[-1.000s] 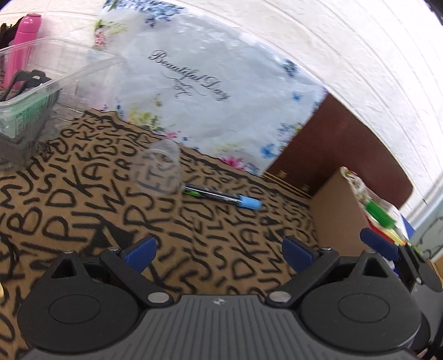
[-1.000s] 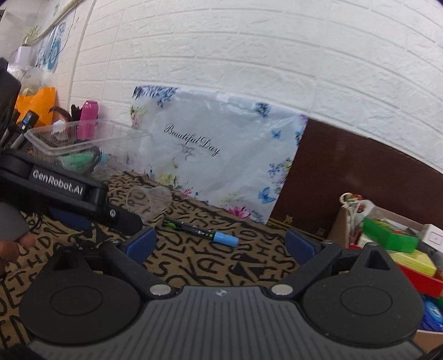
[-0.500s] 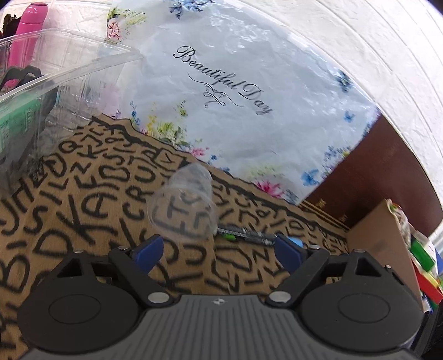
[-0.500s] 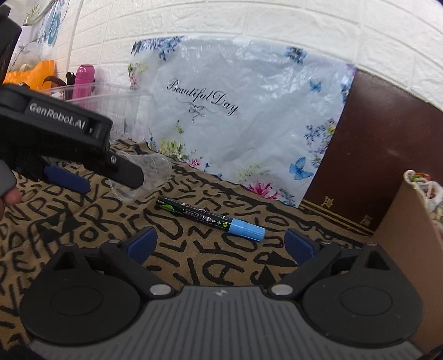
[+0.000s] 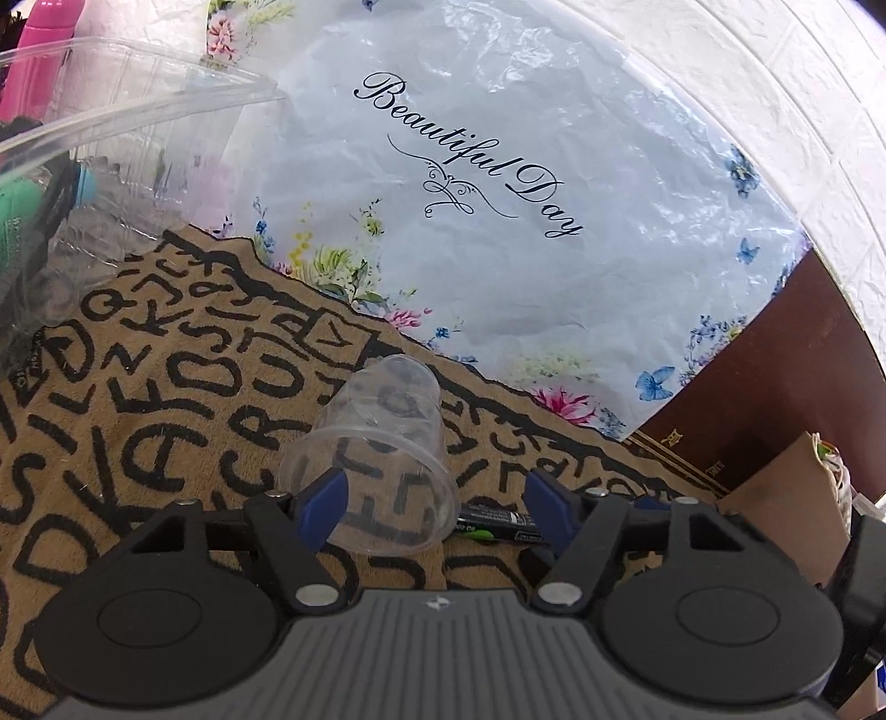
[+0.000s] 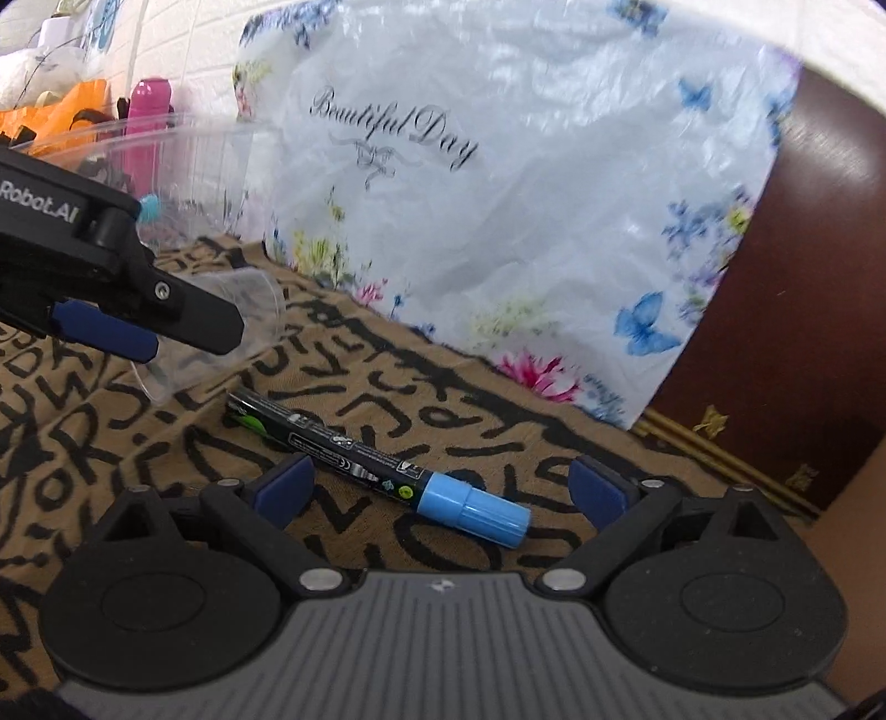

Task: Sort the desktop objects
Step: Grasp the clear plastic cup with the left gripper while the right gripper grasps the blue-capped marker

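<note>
Tan cloth with black letters [image 5: 138, 421] covers the desk; white floral plastic bag [image 5: 498, 194] leans on brick wall at 12 o'clock.

Left wrist view: left gripper [image 5: 434, 501] jaws spread wide, nothing clamped. Clear plastic cup [image 5: 382, 459] lies on its side between the blue pads, mouth toward camera, left pad [image 5: 324, 501] overlapping its rim; contact unclear. Black marker [image 5: 498, 523] just beside cup at 3 o'clock, mostly hidden behind right finger. Clear plastic bin [image 5: 127, 127] at 10 o'clock, pink bottle [image 5: 41, 52] behind it. Cardboard box [image 5: 792, 509] at 4 o'clock.

Right wrist view: right gripper [image 6: 440, 490] jaws released, wide apart. Marker [image 6: 360, 457] with blue cap [image 6: 470, 509] lies slanted on cloth [image 6: 498, 421], cap end between the pads, not gripped. Left gripper [image 6: 127, 321] enters from 9 o'clock, over the cup [image 6: 221, 338]. Bin [image 6: 166, 144] at 10 o'clock, bag [image 6: 526, 166] at 12.
</note>
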`<state>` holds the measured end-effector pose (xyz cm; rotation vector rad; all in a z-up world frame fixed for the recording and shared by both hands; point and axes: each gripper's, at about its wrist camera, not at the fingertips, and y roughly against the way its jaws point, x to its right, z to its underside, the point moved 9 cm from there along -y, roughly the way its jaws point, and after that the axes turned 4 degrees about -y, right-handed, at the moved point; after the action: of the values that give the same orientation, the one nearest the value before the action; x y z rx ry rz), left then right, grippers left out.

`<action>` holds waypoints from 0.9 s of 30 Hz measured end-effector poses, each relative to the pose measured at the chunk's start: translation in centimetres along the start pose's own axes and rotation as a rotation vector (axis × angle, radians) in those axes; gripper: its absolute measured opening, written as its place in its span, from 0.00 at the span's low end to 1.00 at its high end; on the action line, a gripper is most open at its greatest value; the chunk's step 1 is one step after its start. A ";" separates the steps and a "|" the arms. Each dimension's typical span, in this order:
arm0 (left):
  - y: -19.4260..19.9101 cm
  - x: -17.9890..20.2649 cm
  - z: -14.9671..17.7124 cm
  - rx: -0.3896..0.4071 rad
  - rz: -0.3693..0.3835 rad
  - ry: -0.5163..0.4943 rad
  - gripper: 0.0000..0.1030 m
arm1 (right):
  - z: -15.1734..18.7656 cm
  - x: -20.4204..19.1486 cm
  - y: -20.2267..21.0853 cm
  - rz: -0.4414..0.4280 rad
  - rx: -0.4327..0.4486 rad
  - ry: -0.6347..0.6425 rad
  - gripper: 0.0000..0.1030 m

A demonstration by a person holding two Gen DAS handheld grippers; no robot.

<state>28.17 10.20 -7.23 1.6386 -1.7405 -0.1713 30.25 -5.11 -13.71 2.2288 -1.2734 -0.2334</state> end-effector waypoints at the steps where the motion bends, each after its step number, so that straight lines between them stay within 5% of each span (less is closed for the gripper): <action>1: -0.1 -0.1 -0.1 0.000 0.002 0.005 0.63 | 0.1 -0.1 -0.1 -0.019 -0.007 -0.006 0.88; 9: -1.0 -0.2 0.4 -0.040 0.012 0.029 0.27 | 1.3 -0.8 2.7 -0.104 -0.052 -0.103 0.41; 13: -1.2 -0.2 0.6 -0.045 0.016 0.017 0.23 | 2.2 -1.7 5.0 -0.133 -0.059 -0.111 0.19; 21: 0.5 0.8 1.6 -0.057 0.041 -0.050 0.06 | 4.4 -4.0 9.2 -0.158 -0.071 -0.121 0.14; 27: 4.0 1.4 5.1 -0.132 0.088 -0.104 0.05 | 6.5 -4.6 12.9 -0.156 -0.104 -0.188 0.14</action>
<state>22.10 7.72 -8.11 1.4787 -1.8347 -0.3273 15.61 -8.86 -12.66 2.2594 -1.1533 -0.5680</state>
